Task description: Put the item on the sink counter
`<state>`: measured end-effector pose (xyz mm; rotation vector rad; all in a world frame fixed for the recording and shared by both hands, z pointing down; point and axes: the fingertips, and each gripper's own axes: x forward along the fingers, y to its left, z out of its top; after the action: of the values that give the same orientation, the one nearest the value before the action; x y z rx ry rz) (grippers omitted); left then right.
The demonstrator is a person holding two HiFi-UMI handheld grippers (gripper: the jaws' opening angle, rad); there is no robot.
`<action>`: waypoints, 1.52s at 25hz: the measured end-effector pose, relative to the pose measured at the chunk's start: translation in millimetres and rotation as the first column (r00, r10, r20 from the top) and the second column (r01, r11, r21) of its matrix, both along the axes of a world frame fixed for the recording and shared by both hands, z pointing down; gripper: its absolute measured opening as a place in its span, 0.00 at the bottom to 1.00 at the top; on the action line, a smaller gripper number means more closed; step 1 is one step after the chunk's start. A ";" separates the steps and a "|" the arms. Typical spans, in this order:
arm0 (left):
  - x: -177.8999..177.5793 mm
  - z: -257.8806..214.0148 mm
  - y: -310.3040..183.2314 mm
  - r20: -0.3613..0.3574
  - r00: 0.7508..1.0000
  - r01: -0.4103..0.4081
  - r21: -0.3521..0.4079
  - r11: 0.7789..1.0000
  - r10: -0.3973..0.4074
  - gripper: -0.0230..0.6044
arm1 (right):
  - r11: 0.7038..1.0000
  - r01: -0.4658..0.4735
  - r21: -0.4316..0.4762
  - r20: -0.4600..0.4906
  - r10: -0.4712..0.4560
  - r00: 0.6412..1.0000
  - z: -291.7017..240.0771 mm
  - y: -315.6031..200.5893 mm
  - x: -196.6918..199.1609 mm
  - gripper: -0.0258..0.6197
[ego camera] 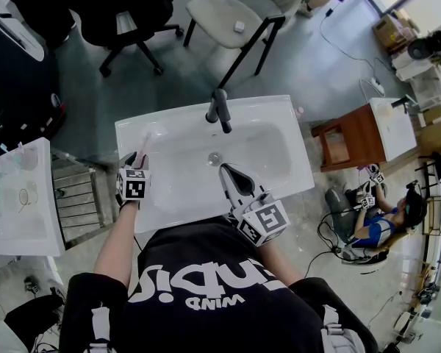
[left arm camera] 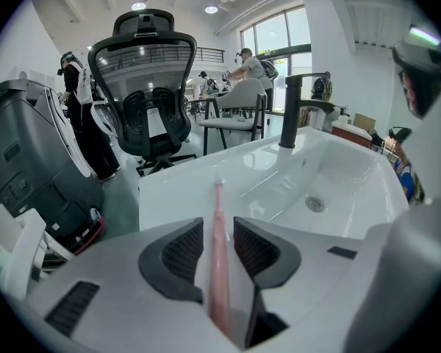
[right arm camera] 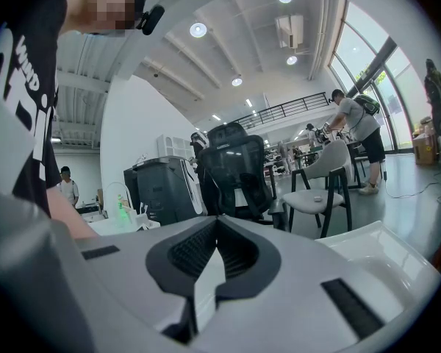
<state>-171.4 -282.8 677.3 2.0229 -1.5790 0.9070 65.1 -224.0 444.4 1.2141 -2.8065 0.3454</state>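
Note:
A slim pink toothbrush [left arm camera: 219, 256] lies along the left rim of the white sink counter [ego camera: 279, 109], its head pointing away from me. In the head view the toothbrush [ego camera: 145, 140] shows just beyond my left gripper [ego camera: 136, 159]. The left gripper [left arm camera: 217, 223] straddles the handle with its jaws open, and a narrow gap shows on each side of the handle. My right gripper [ego camera: 228, 169] hovers over the front edge of the basin. In its own view the right gripper [right arm camera: 217, 220] has its jaws shut with nothing between them.
A black faucet [ego camera: 219, 110] stands at the back of the basin, with the drain [ego camera: 214, 157] below it. A white side table [ego camera: 22, 197] with small items sits at left. A beige chair [ego camera: 231, 13] and a black office chair [ego camera: 125, 13] stand behind. A wooden stand [ego camera: 353, 138] is at right.

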 end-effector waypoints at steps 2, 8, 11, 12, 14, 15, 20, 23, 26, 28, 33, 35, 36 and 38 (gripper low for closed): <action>-0.2 1.0 0.4 0.001 1.000 -0.001 0.003 1.000 0.001 0.24 | 1.000 -0.002 0.002 0.000 0.002 1.000 -0.4 1.1 0.5 0.07; 0.0 1.0 0.5 0.003 1.000 -0.009 -0.003 1.000 0.009 0.25 | 1.000 -0.002 -0.005 0.000 0.002 1.000 2.5 3.2 0.0 0.07; -1.7 0.5 1.6 0.005 1.000 -0.008 -0.005 1.000 0.008 0.25 | 1.000 -0.008 -0.007 0.002 0.008 1.000 2.5 4.2 -0.4 0.07; -2.7 0.3 1.9 0.006 1.000 -0.005 -0.001 1.000 0.005 0.25 | 1.000 -0.008 -0.008 0.003 0.008 1.000 2.7 4.6 -0.4 0.07; -4.4 -2.3 2.1 0.008 1.000 -0.001 0.010 1.000 0.001 0.25 | 1.000 -0.009 -0.007 0.006 0.009 1.000 2.9 5.0 0.2 0.07; -4.6 -5.1 2.1 0.007 1.000 0.000 0.017 1.000 0.000 0.26 | 1.000 -0.008 -0.006 0.006 0.008 1.000 2.9 5.1 0.6 0.07; -1.2 -28.7 3.5 -0.025 1.000 -0.009 0.069 0.998 0.010 0.26 | 1.000 -0.009 -0.012 0.009 0.009 1.000 4.2 5.2 -0.2 0.07; 6.3 -49.7 9.0 -0.061 0.998 -0.013 0.102 0.995 0.020 0.26 | 1.000 -0.008 -0.011 0.010 0.008 1.000 5.4 5.7 -1.7 0.07; 15.7 -72.5 15.7 -0.106 0.994 -0.020 0.140 0.990 0.035 0.25 | 1.000 -0.004 -0.009 0.008 0.004 1.000 4.9 5.2 -3.8 0.07; 23.9 -89.4 21.1 -0.142 0.989 -0.026 0.165 0.986 0.050 0.25 | 1.000 -0.003 -0.011 0.012 0.003 1.000 5.0 5.0 -4.7 0.07; 48.0 -125.2 39.2 -0.298 0.952 -0.017 0.194 0.981 0.076 0.25 | 1.000 0.001 -0.014 0.015 -0.001 1.000 6.1 4.7 -5.7 0.07; 58.3 -139.9 46.6 -0.339 0.936 -0.024 0.212 0.977 0.096 0.25 | 1.000 0.003 -0.018 0.017 -0.003 1.000 7.1 5.1 -5.3 0.07; 63.5 -148.0 49.7 -0.357 0.928 -0.028 0.224 0.974 0.108 0.25 | 1.000 0.004 -0.019 0.019 -0.004 1.000 7.4 5.3 -4.9 0.07; 73.4 -165.7 54.4 -0.392 0.910 -0.035 0.258 0.965 0.138 0.23 | 1.000 0.005 -0.015 0.018 -0.005 1.000 5.7 5.1 -4.5 0.07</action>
<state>-98.0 -228.4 511.5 2.2832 -1.4261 0.2884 60.6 -218.9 450.1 1.2068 -2.8165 0.3791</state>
